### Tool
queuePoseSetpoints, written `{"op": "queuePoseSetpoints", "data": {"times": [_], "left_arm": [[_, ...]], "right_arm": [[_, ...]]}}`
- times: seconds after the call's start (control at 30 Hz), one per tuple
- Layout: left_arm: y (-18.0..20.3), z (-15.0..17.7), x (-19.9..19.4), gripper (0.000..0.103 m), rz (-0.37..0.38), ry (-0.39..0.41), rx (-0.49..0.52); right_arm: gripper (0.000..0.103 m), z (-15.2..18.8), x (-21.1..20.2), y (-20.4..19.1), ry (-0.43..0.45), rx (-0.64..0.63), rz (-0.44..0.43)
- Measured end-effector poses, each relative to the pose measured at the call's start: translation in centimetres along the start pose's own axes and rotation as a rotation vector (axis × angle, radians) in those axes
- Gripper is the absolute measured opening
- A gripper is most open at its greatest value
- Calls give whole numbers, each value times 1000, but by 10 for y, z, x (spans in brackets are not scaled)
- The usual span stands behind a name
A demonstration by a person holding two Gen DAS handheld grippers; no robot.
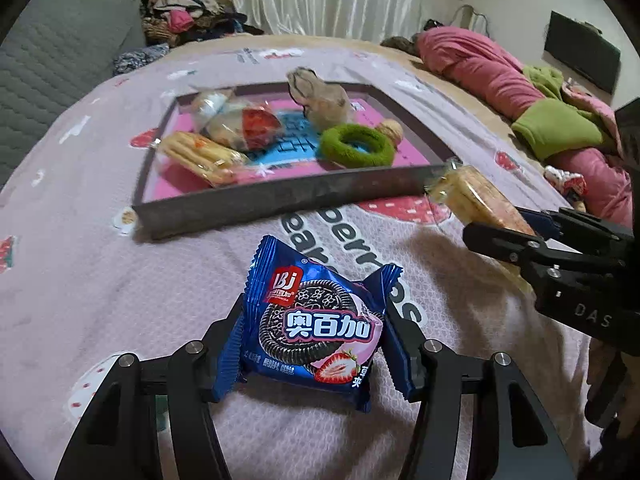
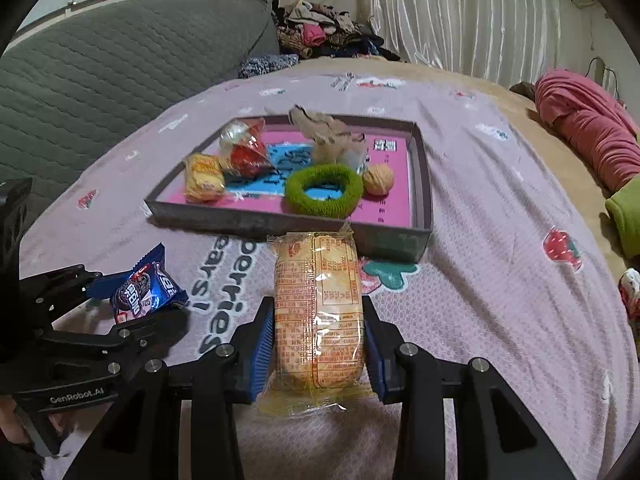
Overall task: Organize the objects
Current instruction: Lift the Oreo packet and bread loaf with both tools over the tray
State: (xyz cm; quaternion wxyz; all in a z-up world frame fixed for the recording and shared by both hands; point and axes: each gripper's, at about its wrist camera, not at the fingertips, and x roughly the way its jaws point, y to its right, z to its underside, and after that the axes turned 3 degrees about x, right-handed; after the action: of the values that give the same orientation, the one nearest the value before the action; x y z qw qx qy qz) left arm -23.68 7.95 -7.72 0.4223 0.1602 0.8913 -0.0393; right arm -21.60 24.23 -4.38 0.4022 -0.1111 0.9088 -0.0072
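My left gripper [image 1: 314,334] is shut on a blue cookie packet [image 1: 316,320], held above the bedspread in front of the grey tray [image 1: 280,200]. It also shows in the right wrist view [image 2: 146,292]. My right gripper [image 2: 318,340] is shut on a yellow biscuit pack [image 2: 320,316], just short of the tray's near wall [image 2: 280,224]. The pack also shows in the left wrist view [image 1: 476,200], by the tray's near right corner. In the tray lie a green ring [image 2: 324,192], a walnut [image 2: 378,178], a yellow pack [image 2: 204,178], a red-and-clear wrapped snack [image 2: 246,152] and a beige bag [image 2: 328,136].
The tray sits on a lilac strawberry-print bedspread [image 2: 500,280]. A grey quilted sofa [image 2: 120,72] stands at the left, with a clothes pile [image 2: 320,28] behind. Pink and green bedding [image 2: 588,136] lies at the right. White curtains [image 2: 460,12] hang at the back.
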Motion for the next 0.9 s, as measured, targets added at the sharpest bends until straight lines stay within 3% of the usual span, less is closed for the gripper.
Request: {"op": "queuePoseSetpoints", "data": {"times": [0.7, 0.9], "left_arm": [[7, -22, -102, 62, -86, 146, 5], [0, -42, -130, 62, -113, 185, 23]], "right_arm": [[40, -19, -111, -33, 212, -53, -3], [40, -37, -130, -40, 248, -70, 11]]}}
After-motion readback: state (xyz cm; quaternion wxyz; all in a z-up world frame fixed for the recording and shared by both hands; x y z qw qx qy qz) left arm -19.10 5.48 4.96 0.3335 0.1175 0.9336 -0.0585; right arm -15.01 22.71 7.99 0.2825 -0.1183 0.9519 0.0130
